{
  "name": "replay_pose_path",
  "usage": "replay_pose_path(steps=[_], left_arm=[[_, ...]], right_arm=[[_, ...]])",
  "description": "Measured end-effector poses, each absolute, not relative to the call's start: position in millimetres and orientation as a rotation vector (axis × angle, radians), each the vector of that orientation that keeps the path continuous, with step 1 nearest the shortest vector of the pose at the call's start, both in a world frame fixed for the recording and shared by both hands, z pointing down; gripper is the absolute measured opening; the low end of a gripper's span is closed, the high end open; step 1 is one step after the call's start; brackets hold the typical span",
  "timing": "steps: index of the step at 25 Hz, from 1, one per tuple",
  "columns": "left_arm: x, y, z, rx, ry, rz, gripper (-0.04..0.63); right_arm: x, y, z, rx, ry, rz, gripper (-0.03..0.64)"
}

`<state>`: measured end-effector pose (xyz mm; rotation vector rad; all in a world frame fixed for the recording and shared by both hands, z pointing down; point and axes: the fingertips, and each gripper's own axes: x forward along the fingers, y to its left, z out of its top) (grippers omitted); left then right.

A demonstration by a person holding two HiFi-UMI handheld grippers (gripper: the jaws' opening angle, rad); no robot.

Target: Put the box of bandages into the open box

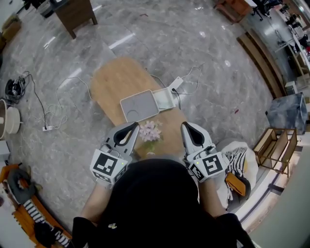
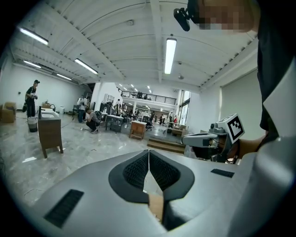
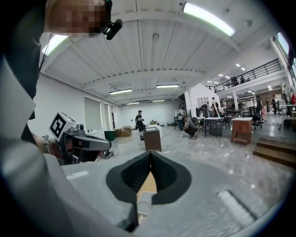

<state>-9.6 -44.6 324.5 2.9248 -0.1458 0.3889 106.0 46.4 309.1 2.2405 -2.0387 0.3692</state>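
Observation:
In the head view a flat white-grey square box (image 1: 139, 105) lies on the oval wooden table (image 1: 116, 80), with a smaller white part (image 1: 164, 98) against its right side. I cannot pick out a bandage box. My left gripper (image 1: 134, 126) and right gripper (image 1: 185, 126) are held up close to the person's head, above the table's near end, either side of pink flowers (image 1: 150, 131). Both are shut with nothing between the jaws. In the left gripper view the left gripper (image 2: 149, 152) points level into the hall; the right gripper (image 3: 150, 153) does the same in its own view.
Cables and a power strip (image 1: 47, 128) lie on the marble floor left of the table. A wooden cabinet (image 1: 75, 14) stands at the far left, a wooden rack (image 1: 276, 147) and a pile of bags (image 1: 237, 169) at the right. People stand far off in the hall (image 3: 139, 121).

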Motion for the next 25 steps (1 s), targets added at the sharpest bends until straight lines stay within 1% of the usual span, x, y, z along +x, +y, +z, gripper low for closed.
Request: replay_pose_path(steps=[8, 25], left_arm=[[-10.4, -39.9, 311.7, 2.955, -0.094, 0.362, 0.011], [-2.4, -34.8, 314.2, 2.939, -0.043, 0.349, 0.011]], right_arm=[[93.4, 52.4, 300.3, 2.260, -2.041, 0.338, -0.002], [100.9, 61.6, 303.8, 2.302, -1.980, 0.351, -0.002]])
